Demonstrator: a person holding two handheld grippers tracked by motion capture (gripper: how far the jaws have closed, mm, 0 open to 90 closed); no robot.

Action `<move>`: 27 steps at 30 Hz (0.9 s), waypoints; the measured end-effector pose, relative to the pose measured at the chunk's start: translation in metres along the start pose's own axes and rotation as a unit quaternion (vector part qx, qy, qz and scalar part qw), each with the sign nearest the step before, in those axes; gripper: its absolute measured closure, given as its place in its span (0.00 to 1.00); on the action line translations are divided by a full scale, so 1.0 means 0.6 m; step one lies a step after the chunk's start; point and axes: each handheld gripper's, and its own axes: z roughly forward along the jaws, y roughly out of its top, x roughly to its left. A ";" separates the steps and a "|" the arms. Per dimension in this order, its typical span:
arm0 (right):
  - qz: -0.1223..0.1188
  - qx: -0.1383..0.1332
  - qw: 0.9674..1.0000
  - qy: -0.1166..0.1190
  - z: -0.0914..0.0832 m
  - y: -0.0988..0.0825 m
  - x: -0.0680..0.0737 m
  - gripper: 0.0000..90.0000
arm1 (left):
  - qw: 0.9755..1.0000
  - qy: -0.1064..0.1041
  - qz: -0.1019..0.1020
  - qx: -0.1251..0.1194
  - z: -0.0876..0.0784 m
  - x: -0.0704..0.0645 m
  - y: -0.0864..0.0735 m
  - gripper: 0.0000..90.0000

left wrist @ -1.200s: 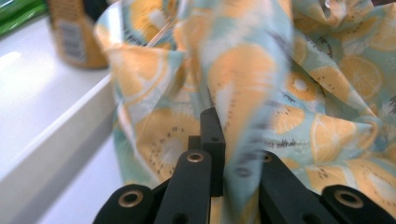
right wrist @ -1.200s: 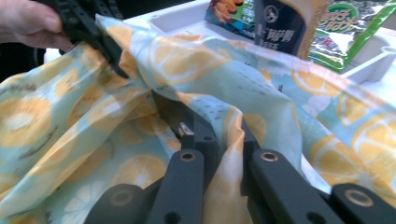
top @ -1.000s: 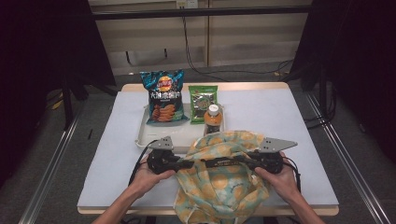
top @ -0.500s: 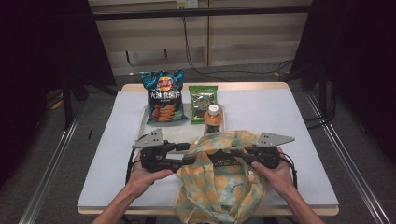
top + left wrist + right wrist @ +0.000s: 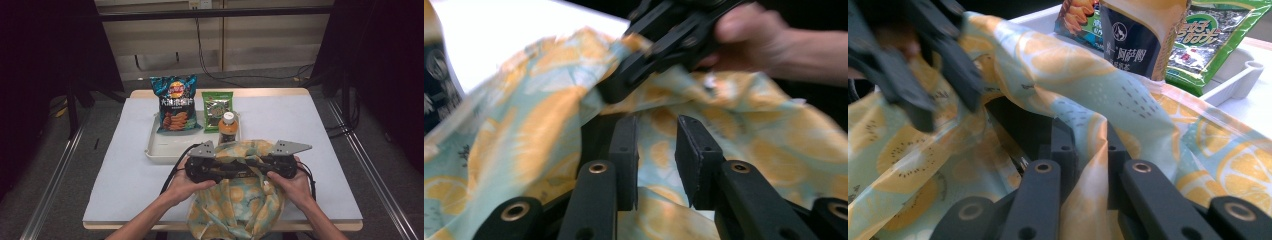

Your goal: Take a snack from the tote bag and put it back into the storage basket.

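A cloth bag (image 5: 235, 205) printed with orange and kiwi slices lies at the table's front edge and hangs over it. My right gripper (image 5: 1090, 145) is shut on a fold of the bag's rim (image 5: 1058, 65). My left gripper (image 5: 656, 150) points at it from the left, tip to tip above the bag's mouth (image 5: 231, 170). Its jaws have just been closing but stand apart, with the cloth (image 5: 534, 125) beyond the gap and not pinched. The right gripper (image 5: 624, 85) shows ahead of it, holding the cloth.
A white tray (image 5: 160, 147) behind the bag holds a blue chip bag (image 5: 175, 105), a green seaweed packet (image 5: 217, 107) and an orange drink bottle (image 5: 228, 127) that stands right at the bag's far rim. White tabletop spreads to both sides.
My left gripper has moved right, from the bag's left edge in over the bag towards the right gripper. The right hand and the bag have kept still.
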 end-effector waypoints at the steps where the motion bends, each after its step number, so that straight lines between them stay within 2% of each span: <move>1: 0.000 -0.001 1.000 -0.003 -0.002 0.001 0.000 0.89 | 1.000 0.010 0.000 0.009 0.006 0.005 0.000 0.73; 2: 0.002 -0.002 1.000 -0.005 -0.002 0.001 -0.001 0.88 | 1.000 0.022 -0.002 0.019 0.011 0.011 -0.001 0.70; 4: 0.004 -0.002 1.000 -0.011 -0.002 0.000 -0.003 0.83 | 0.999 0.042 -0.002 0.022 0.012 0.016 -0.003 0.63; 6: 0.008 -0.003 1.000 -0.018 -0.003 0.000 -0.004 0.79 | 0.998 0.058 0.014 0.032 0.010 0.017 -0.003 0.61; 9: 0.010 -0.003 1.000 -0.017 -0.004 0.000 -0.003 0.73 | 0.997 0.070 0.012 0.041 0.008 0.022 -0.008 0.57; 11: 0.006 -0.001 1.000 -0.015 -0.006 0.000 -0.001 0.69 | 0.995 0.080 0.026 0.052 0.007 0.023 -0.013 0.56; 15: 0.009 -0.001 1.000 -0.018 -0.010 -0.003 0.000 0.64 | 0.995 0.079 0.040 0.054 0.004 0.023 -0.018 0.51; 16: 0.012 -0.002 1.000 -0.019 -0.010 -0.003 0.000 0.63 | 0.994 0.084 0.047 0.057 0.002 0.024 -0.018 0.50; 22: 0.016 -0.002 1.000 -0.020 -0.011 -0.006 -0.001 0.59 | 0.994 0.084 0.046 0.059 -0.008 0.029 -0.022 0.45; 23: 0.015 -0.002 1.000 -0.020 -0.011 -0.006 -0.001 0.59 | 0.994 0.083 0.044 0.056 -0.010 0.032 -0.024 0.45; 24: 0.015 -0.003 1.000 -0.021 -0.011 -0.005 0.000 0.58 | 0.995 0.073 0.037 0.052 -0.012 0.036 -0.026 0.44; 25: 0.016 -0.003 1.000 -0.021 -0.011 -0.005 0.000 0.58 | 0.995 0.078 0.032 0.049 -0.014 0.038 -0.026 0.43; 27: 0.014 -0.003 1.000 -0.023 -0.010 -0.006 0.000 0.56 | 0.995 0.077 0.046 0.049 -0.018 0.041 -0.029 0.43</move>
